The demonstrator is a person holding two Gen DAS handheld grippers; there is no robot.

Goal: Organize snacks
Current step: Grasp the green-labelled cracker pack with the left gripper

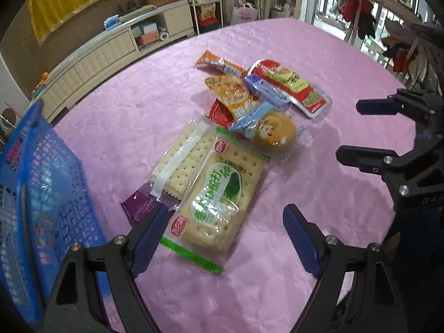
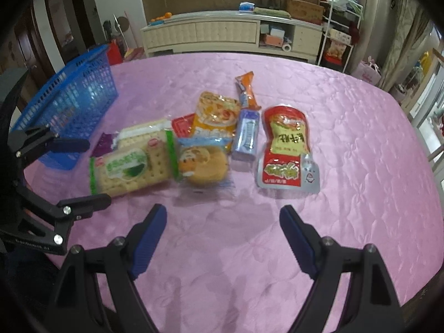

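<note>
Several snack packs lie in a pile on the pink tablecloth. A green-labelled cracker pack lies nearest my left gripper, which is open and empty just above its near end. A round cake in clear wrap, a red pouch, a yellow packet, a blue-purple bar, an orange bar and a purple packet lie around it. My right gripper is open and empty, short of the cake. A blue basket stands at the left.
A second cracker pack lies under the green one. The right gripper shows in the left wrist view, the left gripper in the right wrist view. A cream cabinet and a shelf rack stand beyond the table.
</note>
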